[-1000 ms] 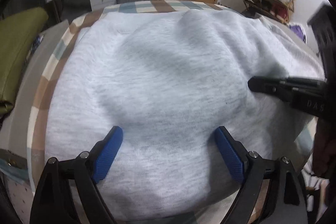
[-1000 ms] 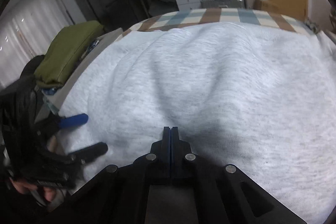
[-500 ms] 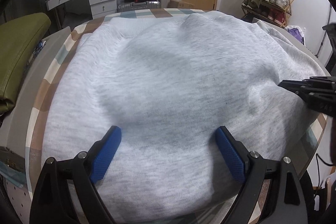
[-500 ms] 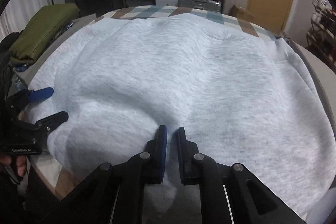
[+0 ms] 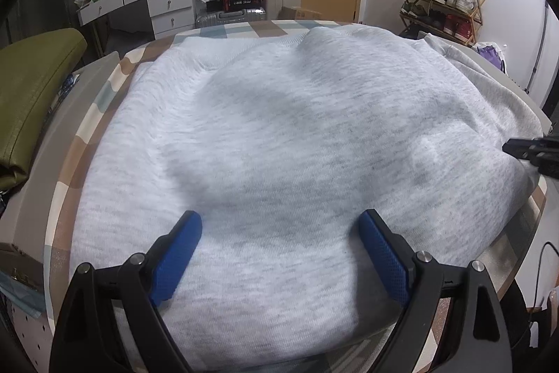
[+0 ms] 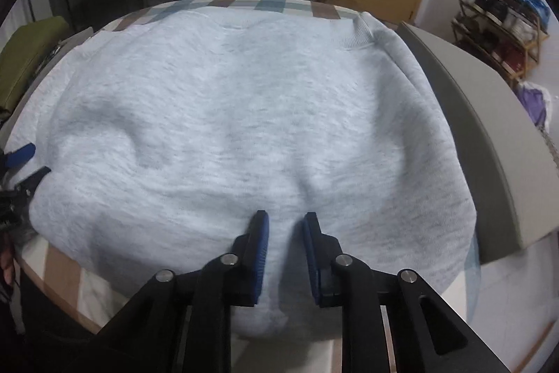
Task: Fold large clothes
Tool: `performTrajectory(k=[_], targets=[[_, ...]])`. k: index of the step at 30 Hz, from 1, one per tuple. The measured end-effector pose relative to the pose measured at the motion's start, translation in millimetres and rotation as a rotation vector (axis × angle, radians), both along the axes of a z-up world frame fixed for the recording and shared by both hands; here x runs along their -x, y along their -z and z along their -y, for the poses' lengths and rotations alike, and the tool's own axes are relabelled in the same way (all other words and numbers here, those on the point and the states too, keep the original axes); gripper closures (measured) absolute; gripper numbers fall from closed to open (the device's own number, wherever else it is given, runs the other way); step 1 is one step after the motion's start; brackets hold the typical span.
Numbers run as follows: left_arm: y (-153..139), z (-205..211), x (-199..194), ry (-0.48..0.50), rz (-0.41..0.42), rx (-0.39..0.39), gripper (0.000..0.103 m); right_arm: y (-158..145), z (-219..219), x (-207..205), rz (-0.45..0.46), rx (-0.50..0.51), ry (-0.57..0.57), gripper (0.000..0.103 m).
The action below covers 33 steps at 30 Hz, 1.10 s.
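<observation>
The left gripper (image 5: 279, 250) hangs with jaws spread wide over the near edge of the sweatshirt (image 5: 297, 145), grasping nothing. The right gripper (image 6: 284, 247) has just been opening; a slim gap shows, cloth between its pads, released. The sweatshirt lies spread across the checked table (image 5: 87, 135); a green cushion (image 5: 31, 86) sits far left.

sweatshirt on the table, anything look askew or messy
Mostly flat, but the grey sweatshirt has raised wrinkles near the front edge, one just ahead of the right gripper, and a fold of it spills over the table's right side.
</observation>
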<state>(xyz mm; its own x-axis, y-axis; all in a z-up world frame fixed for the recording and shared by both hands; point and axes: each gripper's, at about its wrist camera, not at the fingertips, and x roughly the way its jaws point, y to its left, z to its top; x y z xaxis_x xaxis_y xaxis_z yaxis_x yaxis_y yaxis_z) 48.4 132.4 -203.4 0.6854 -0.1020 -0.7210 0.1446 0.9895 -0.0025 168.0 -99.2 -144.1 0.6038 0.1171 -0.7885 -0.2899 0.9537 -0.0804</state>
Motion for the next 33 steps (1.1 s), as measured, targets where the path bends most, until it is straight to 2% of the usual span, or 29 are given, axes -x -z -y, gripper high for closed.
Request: performTrajectory(k=[3, 4, 6, 7, 8, 9, 14, 16, 17, 19, 21, 22, 23, 24, 25, 26, 28, 30, 32, 33], targets=[[0.1, 0.5, 0.1, 0.0, 0.002, 0.0, 0.014, -31.2, -41.7, 22.1, 0.101, -0.034, -0.147, 0.087], [-0.1, 0.5, 0.7, 0.0, 0.004, 0.0, 0.014, -33.5, -55.2, 22.3, 0.107, -0.042, -0.179, 0.086], [-0.4, 0.1, 2.1, 0.002, 0.009, -0.001, 0.014, -23.2, -86.7, 20.3, 0.056, -0.076, -0.269, 0.082], [-0.3, 0.2, 2.6, 0.003, 0.011, -0.003, 0.014, -12.2, -90.6, 21.1, 0.034, -0.063, -0.275, 0.081], [-0.3, 0.6, 3.2, 0.005, 0.013, -0.005, 0.014, 4.1, -98.8, 17.5, 0.042, -0.011, -0.254, 0.079], [-0.2, 0.5, 3.5, 0.006, 0.016, -0.006, 0.014, 8.9, -98.9, 18.7, 0.071, -0.016, -0.248, 0.079], [-0.9, 0.4, 3.3, 0.001, 0.02, 0.009, 0.014, -4.7, -80.8, 19.4, 0.017, -0.068, -0.246, 0.081], [-6.6, -2.2, 2.2, 0.009, -0.011, 0.029, 0.014, -24.8, -57.7, 32.9, 0.048, -0.108, -0.233, 0.084], [-11.9, -5.8, 2.1, 0.013, -0.032, 0.068, 0.015, -38.8, -35.7, 38.8, 0.105, -0.133, -0.186, 0.083], [-23.8, -10.2, 1.4, 0.036, -0.065, 0.158, 0.015, -55.9, -6.5, 32.9, 0.159, -0.144, -0.068, 0.079], [-40.3, -5.4, -2.6, 0.076, -0.072, 0.188, 0.015, -51.1, 28.6, 25.6, 0.126, -0.13, 0.04, 0.077], [-49.6, 1.8, -7.0, 0.105, -0.069, 0.176, 0.015, -43.1, 36.7, 17.6, 0.076, -0.117, 0.072, 0.076], [-59.2, 10.5, -12.6, 0.128, -0.055, 0.152, 0.015, -13.9, 49.7, 3.2, -0.08, -0.105, 0.096, 0.076], [-67.4, 19.7, -18.9, 0.146, -0.037, 0.118, 0.015, -10.0, 57.9, 5.1, 0.012, -0.154, 0.071, 0.077], [-76.7, 31.3, -27.6, 0.166, -0.018, 0.077, 0.015, 2.6, 56.8, 0.4, -0.003, -0.145, 0.049, 0.076], [-84.9, 42.2, -37.5, 0.186, -0.003, 0.049, 0.015, 8.2, 55.4, -1.0, 0.024, -0.14, 0.042, 0.076], [-92.0, 59.2, -59.1, 0.24, -0.011, 0.031, 0.015, 23.0, 53.4, -8.8, 0.029, -0.143, 0.054, 0.076], [-82.2, 78.5, -93.7, 0.269, -0.071, -0.031, 0.015, 37.5, 55.8, -13.7, 0.044, -0.176, 0.053, 0.076], [-49.8, 91.0, -133.8, 0.244, -0.167, -0.125, 0.015, 50.5, 60.0, -17.1, 0.057, -0.207, 0.046, 0.076], [-32.1, 91.1, -147.0, 0.245, -0.232, -0.137, 0.014, 57.1, 61.4, -18.0, 0.063, -0.219, 0.044, 0.076]])
